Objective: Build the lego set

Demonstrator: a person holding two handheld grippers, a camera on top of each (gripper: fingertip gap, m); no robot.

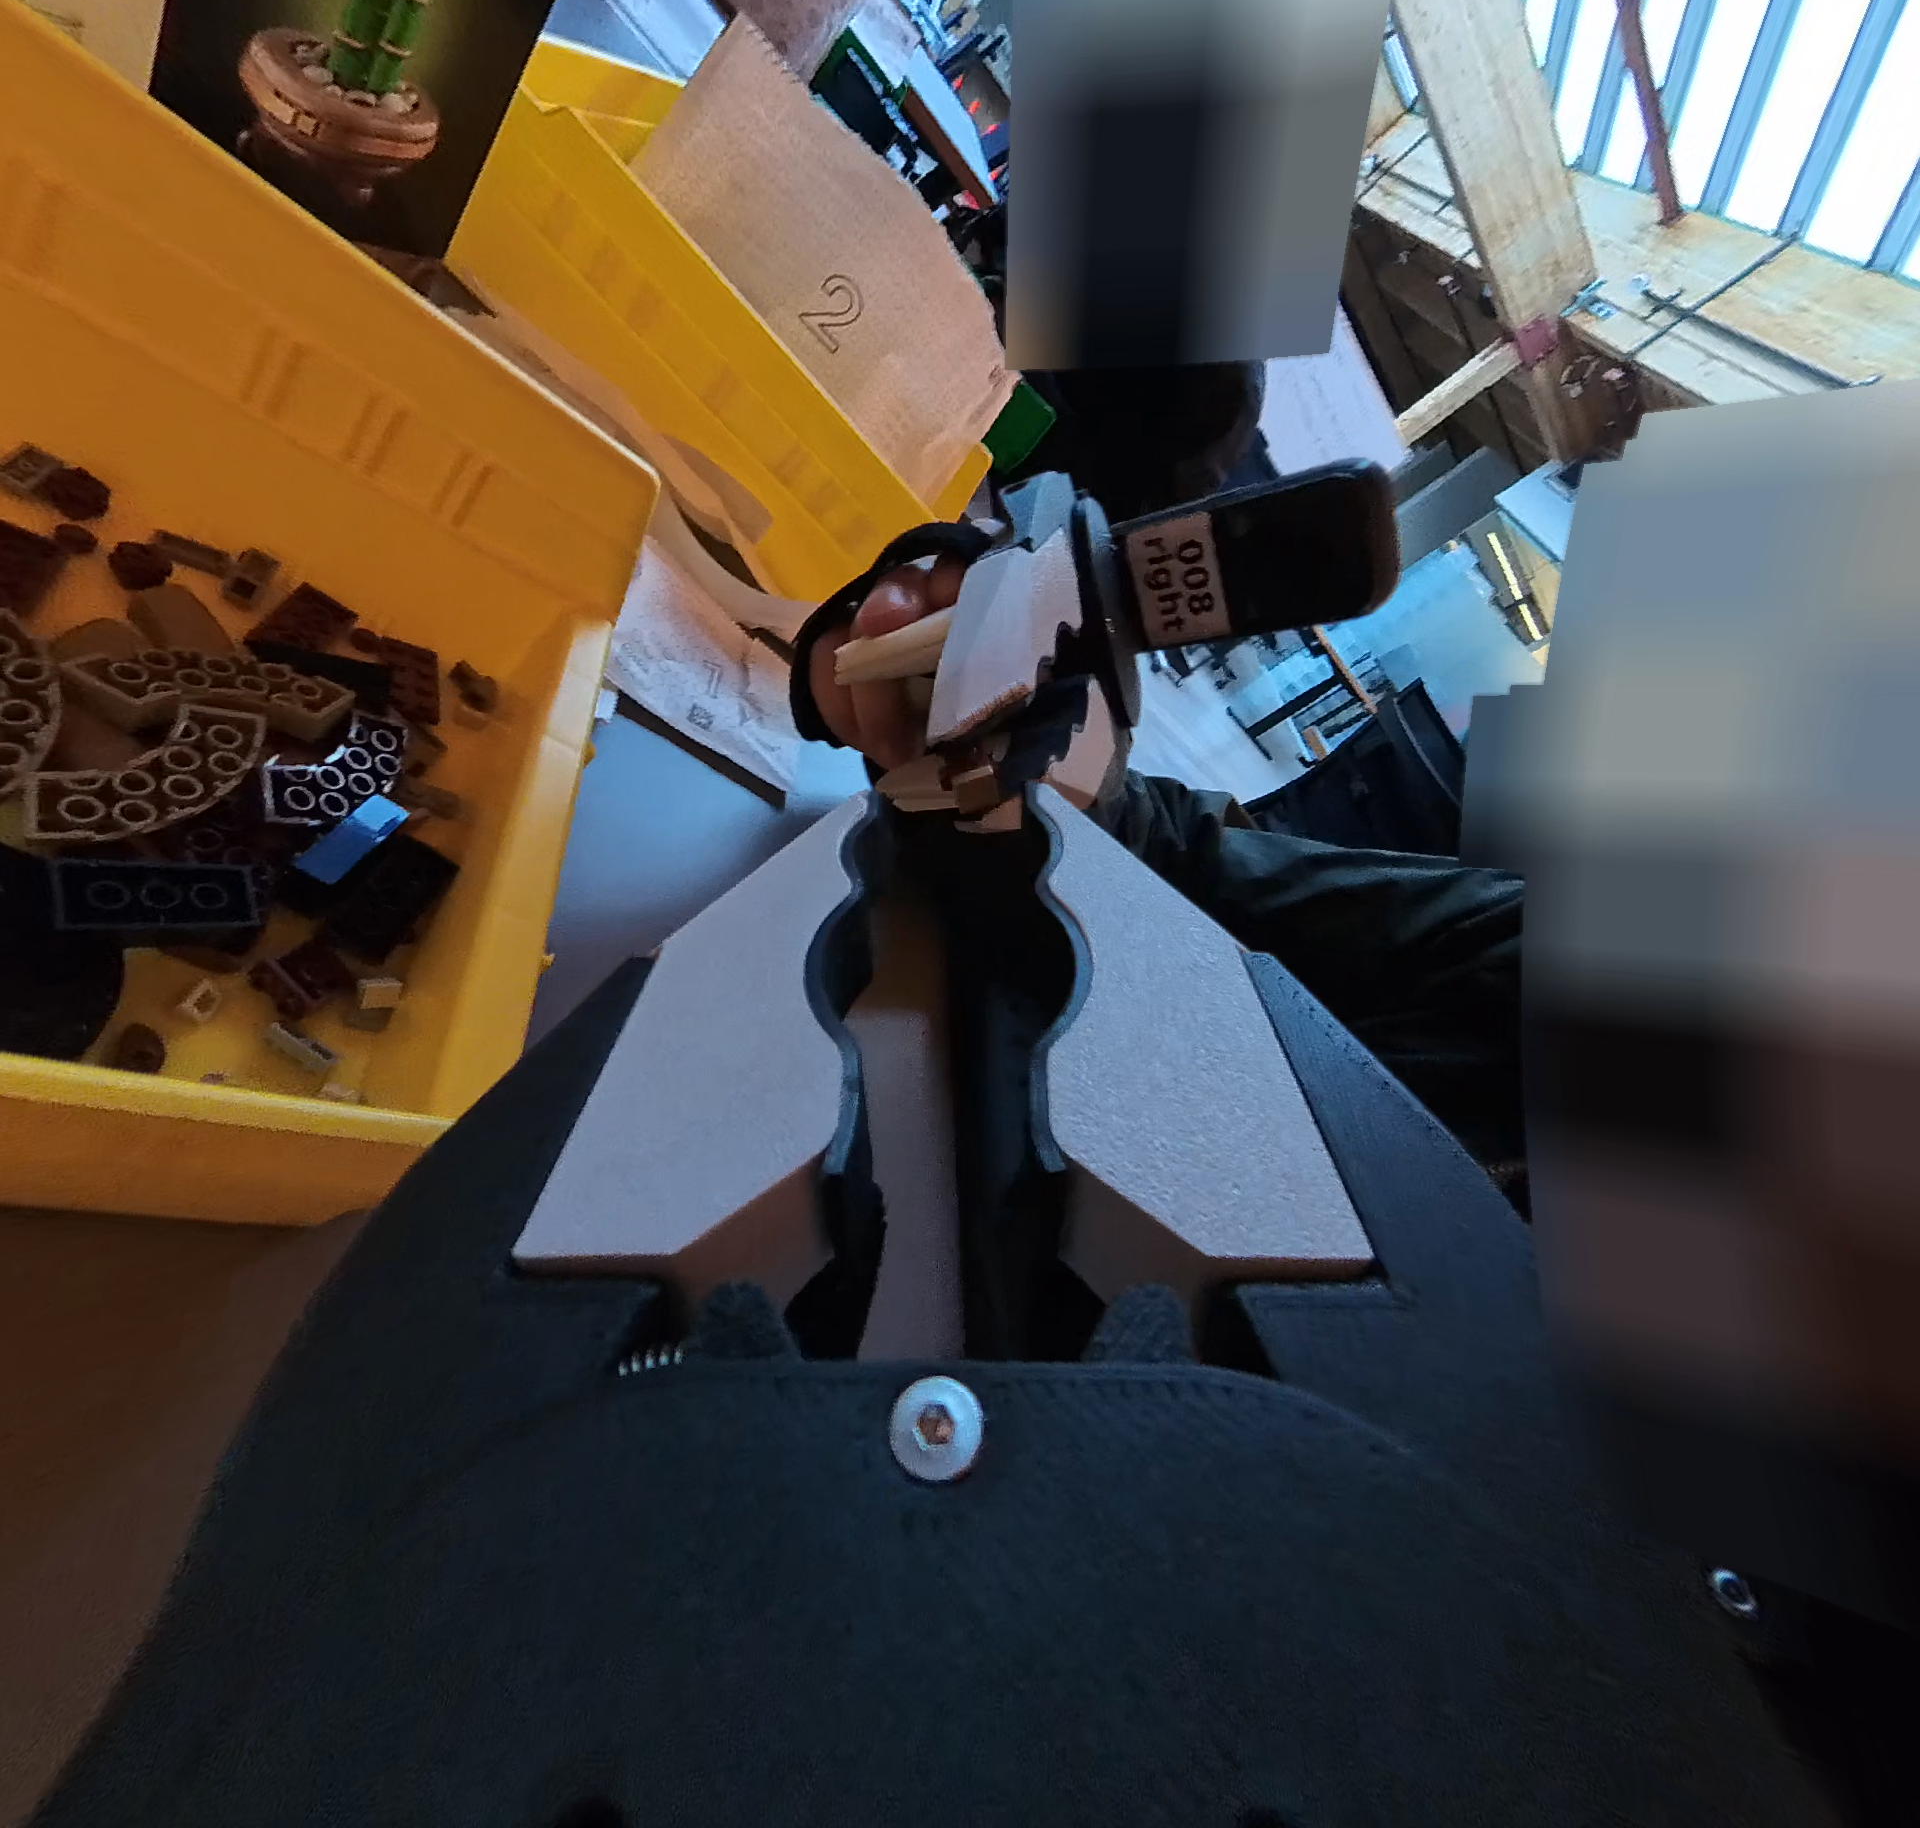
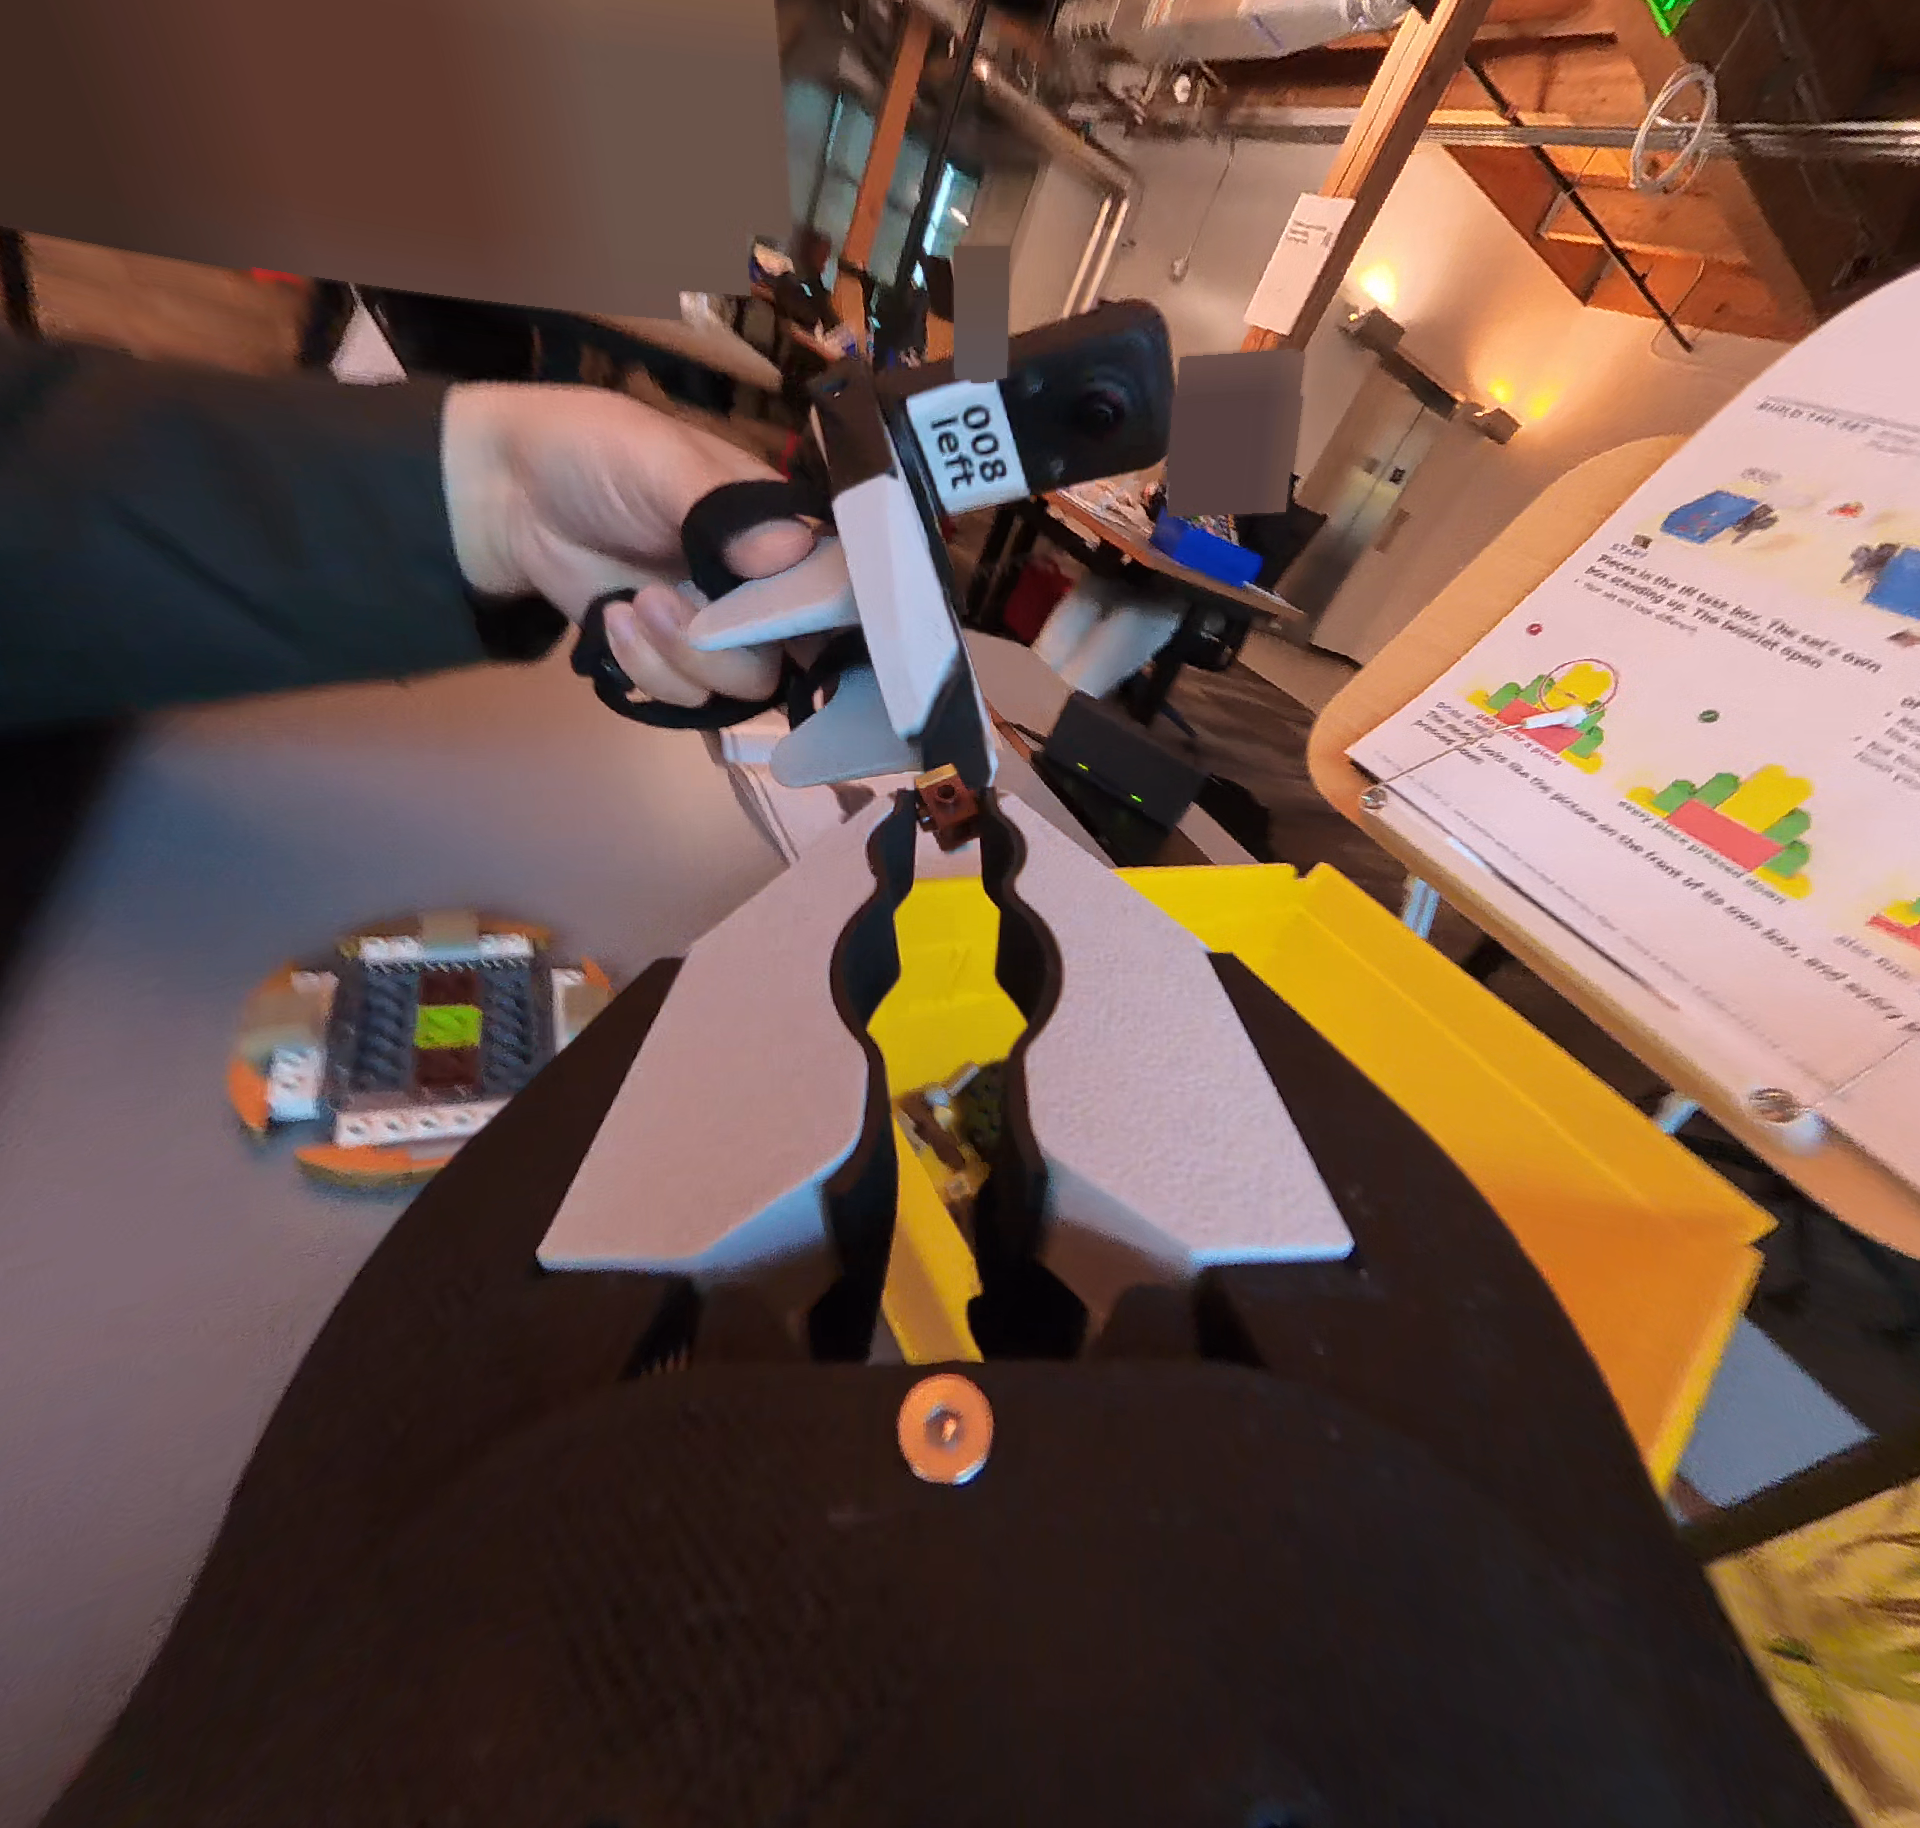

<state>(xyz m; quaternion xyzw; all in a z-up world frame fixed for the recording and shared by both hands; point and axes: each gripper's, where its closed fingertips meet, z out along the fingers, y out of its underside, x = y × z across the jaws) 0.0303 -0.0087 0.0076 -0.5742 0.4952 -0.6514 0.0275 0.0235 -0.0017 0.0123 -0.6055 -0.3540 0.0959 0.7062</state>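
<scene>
My left gripper (image 1: 954, 804) and right gripper (image 2: 945, 817) meet in the air over the table. Both close on one small tan and brown lego piece (image 2: 948, 808), which also shows between the left fingertips in the left wrist view (image 1: 948, 793). The right gripper, held by a hand, shows farther off in the left wrist view (image 1: 997, 635); the left gripper shows in the right wrist view (image 2: 904, 615). A round, partly built lego base (image 2: 416, 1030) with a green brick in its middle lies on the table, to the left below.
A yellow bin (image 1: 343, 448) holds several brown, tan and dark lego pieces (image 1: 197, 739). The set's box with a bamboo picture (image 1: 343, 64) and a paper bag (image 1: 831, 251) stand behind it. A yellow bin (image 2: 1382, 1009) and an instruction sheet on a board (image 2: 1662, 739) are right.
</scene>
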